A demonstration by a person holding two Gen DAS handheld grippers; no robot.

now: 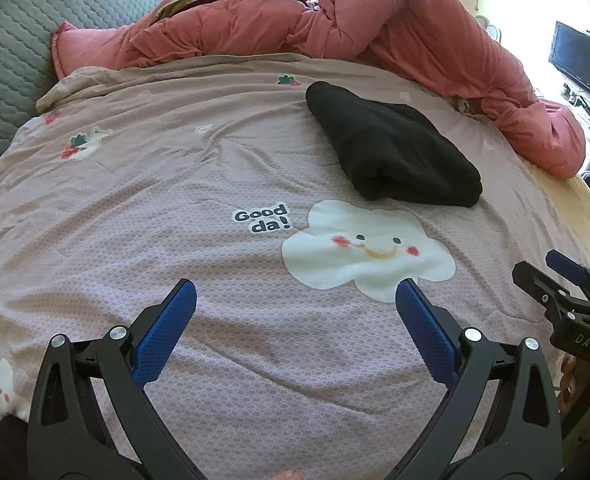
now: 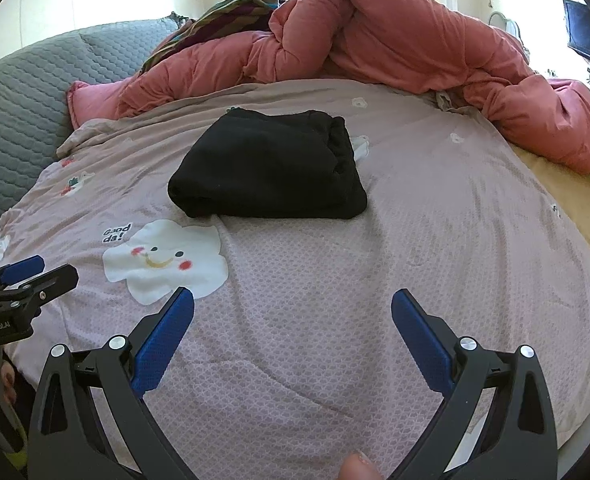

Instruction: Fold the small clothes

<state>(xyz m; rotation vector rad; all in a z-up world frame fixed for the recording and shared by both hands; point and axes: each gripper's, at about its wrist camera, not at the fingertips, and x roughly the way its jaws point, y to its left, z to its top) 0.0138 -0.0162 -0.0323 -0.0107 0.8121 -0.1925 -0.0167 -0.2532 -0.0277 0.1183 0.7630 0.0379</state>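
A black garment point(image 1: 391, 148) lies folded into a compact bundle on the pink bedspread point(image 1: 175, 184), beyond a printed white cloud point(image 1: 369, 248). In the right wrist view the same black garment point(image 2: 271, 164) sits mid-bed, ahead and slightly left. My left gripper point(image 1: 295, 292) hovers open over the near part of the bedspread, well short of the garment, with nothing between its blue pads. My right gripper point(image 2: 293, 300) is open too, empty, above the bedspread point(image 2: 435, 220). Each gripper shows at the other view's edge: the right gripper point(image 1: 567, 280) and the left gripper point(image 2: 27, 272).
A rumpled coral duvet point(image 1: 395, 28) is heaped along the far side of the bed. A grey quilted cover point(image 1: 19, 60) lies at the left. A dark screen point(image 1: 583, 60) stands at the far right. A fingertip point(image 2: 355, 468) shows at the bottom edge.
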